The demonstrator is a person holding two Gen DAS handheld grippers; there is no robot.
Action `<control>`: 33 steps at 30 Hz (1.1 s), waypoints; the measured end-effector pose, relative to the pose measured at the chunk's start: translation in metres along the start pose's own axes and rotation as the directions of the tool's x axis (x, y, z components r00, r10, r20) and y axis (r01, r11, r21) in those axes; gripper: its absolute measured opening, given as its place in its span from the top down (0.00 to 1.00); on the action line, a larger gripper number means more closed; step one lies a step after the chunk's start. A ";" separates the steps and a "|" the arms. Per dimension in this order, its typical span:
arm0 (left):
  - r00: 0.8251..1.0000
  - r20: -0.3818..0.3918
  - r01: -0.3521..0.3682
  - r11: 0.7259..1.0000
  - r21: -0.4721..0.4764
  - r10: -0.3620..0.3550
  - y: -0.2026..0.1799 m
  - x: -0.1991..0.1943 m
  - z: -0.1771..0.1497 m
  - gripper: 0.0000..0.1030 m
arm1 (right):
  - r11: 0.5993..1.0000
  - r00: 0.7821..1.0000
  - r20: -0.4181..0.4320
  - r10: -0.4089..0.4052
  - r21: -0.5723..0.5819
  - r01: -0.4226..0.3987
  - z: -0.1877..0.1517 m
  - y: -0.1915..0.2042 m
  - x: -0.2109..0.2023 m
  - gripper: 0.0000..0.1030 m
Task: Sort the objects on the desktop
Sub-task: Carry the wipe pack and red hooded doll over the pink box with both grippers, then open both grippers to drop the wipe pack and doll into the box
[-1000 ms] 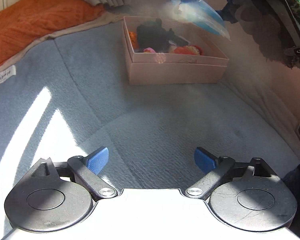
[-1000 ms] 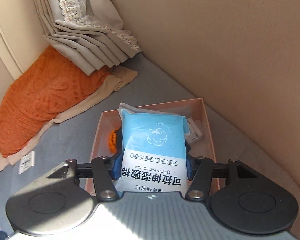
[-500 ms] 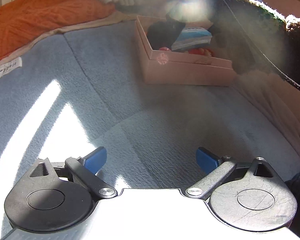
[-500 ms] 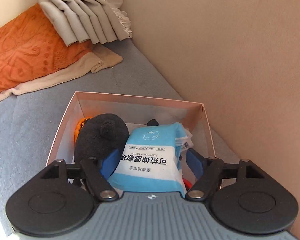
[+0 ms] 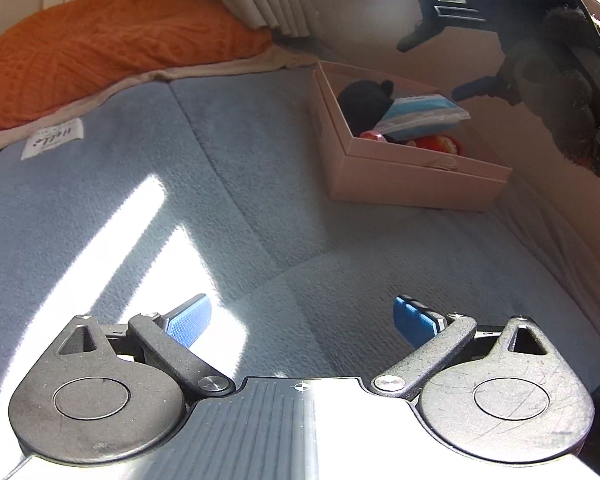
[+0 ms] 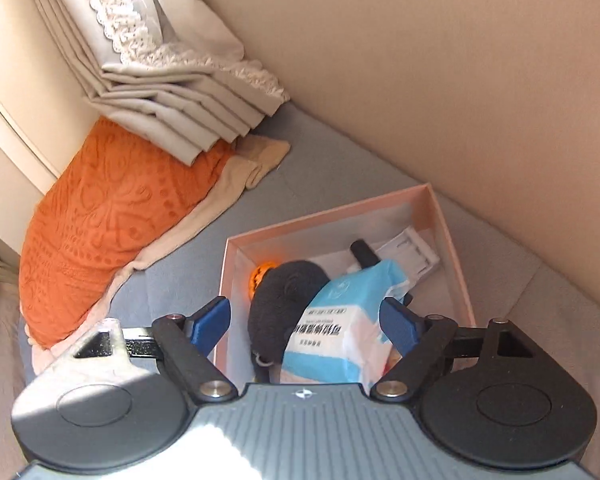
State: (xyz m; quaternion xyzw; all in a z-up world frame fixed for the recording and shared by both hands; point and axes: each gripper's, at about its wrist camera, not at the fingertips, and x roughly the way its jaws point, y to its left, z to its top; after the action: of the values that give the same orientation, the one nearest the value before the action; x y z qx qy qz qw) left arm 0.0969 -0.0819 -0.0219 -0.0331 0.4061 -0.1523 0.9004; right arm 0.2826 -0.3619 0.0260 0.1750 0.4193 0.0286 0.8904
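box [image 6: 448,240] pink, on grey blanket [image 5: 180,200] | wipes pack [image 6: 340,320] lies inside box, leaning on black plush [image 6: 284,300] | right gripper [image 6: 306,320] above box, jaws opening, clear of pack | left gripper [image 5: 302,318] well short of box, jaws wide, empty

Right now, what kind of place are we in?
Looks like a home window-seat or sofa nook, not a real desk: grey-blue fleece blanket, orange textured pillow, bunched curtains with lace trim. The pink box sits on the blanket.

Wipes pack [image 6: 340,320] now released into box [image 6: 448,220]
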 end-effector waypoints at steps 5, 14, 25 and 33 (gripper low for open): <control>1.000 -0.003 -0.019 1.000 -0.010 0.019 0.003 0.001 0.002 0.02 | 0.979 0.992 -0.078 -0.101 -0.186 0.085 -0.007 0.014 0.017 0.50; 1.000 -0.023 -0.019 1.000 0.008 0.019 0.002 0.006 -0.001 0.02 | 0.980 0.981 -0.017 -0.191 0.053 0.191 -0.013 -0.006 0.049 0.62; 0.995 0.070 0.068 0.992 0.103 -0.076 -0.039 0.001 0.029 0.02 | 0.994 0.995 0.084 -0.056 -0.084 0.063 -0.014 -0.043 -0.059 0.42; 0.989 0.043 0.131 0.981 0.140 -0.138 -0.103 0.065 0.146 0.21 | 0.983 0.960 0.212 -0.182 0.029 0.180 -0.060 -0.115 -0.117 0.31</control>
State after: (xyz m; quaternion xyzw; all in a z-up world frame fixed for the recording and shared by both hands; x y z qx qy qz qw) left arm 0.2202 -0.2085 0.0472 -0.0027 0.3676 -0.2394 0.8986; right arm 0.1507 -0.4758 0.0378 0.1422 0.3357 -0.0740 0.9282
